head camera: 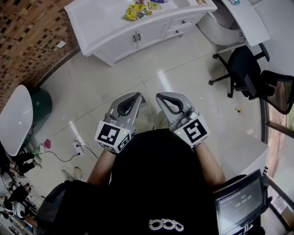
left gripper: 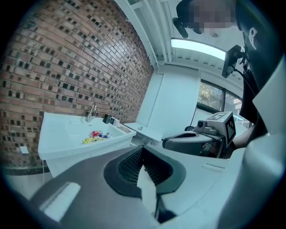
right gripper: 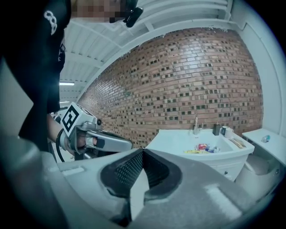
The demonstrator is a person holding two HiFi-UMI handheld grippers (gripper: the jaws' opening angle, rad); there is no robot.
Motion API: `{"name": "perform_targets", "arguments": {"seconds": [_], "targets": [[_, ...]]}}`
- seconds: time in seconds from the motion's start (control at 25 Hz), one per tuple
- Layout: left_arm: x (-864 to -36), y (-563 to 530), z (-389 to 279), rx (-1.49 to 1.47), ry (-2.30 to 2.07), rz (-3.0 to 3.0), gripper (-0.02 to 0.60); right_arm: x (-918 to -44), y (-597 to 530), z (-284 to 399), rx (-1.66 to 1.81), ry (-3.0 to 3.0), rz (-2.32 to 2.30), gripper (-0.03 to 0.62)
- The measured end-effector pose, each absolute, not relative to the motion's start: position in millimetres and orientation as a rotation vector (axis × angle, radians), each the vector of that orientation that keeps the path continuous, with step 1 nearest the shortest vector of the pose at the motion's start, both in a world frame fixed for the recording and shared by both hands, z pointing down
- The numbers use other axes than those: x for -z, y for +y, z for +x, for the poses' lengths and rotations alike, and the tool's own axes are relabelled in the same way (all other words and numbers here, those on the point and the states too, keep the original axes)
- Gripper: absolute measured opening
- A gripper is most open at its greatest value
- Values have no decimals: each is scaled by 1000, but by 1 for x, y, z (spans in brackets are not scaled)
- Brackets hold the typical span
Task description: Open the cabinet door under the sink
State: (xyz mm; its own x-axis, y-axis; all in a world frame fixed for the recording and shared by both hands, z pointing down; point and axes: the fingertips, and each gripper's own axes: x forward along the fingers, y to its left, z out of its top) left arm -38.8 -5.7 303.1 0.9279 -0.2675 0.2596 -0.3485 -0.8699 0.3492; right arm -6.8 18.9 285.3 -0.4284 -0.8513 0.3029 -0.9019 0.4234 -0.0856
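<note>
1. I judge the step in hand to be the approach. The left gripper [head camera: 138,97] and the right gripper [head camera: 161,97] both hang in front of the body over open floor [head camera: 179,73], well apart from the sink cabinet [head camera: 120,46].
2. The left gripper's jaws are pressed together with nothing between them. The right gripper's jaws meet at the tips too, and they are also empty.
3. The cabinet stands against the brick wall [head camera: 27,32], at the top of the head view. Its 2 doors sit under the basin, and their handles [head camera: 136,37] lie side by side at the centre seam. What look like drawers [head camera: 181,23] are just to the right of the doors, so I must not aim there.
4. I would choose 1 gripper for the pull and hold the other off to the side, out of the door's swing.
5. I would spread the jaws before arriving, since closed tips would only bump the handle.
6. I would come in low, at the handle's height, straddle 1 handle and pinch it squarely.
7. I would pull along the door's arc, not straight back, or the small handle may slip out.
8. The yellow wrappers [head camera: 136,11] on the countertop [head camera: 92,23] and the office chair [head camera: 243,69] to the right need no attention.
</note>
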Motion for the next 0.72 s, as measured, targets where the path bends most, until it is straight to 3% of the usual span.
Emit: {"name": "perform_targets", "arguments": {"seconds": [0.72], "targets": [[-394,-93,30,-380,-613,2575,17,-352,-60,83,-398,-2463,1422,-9]]}}
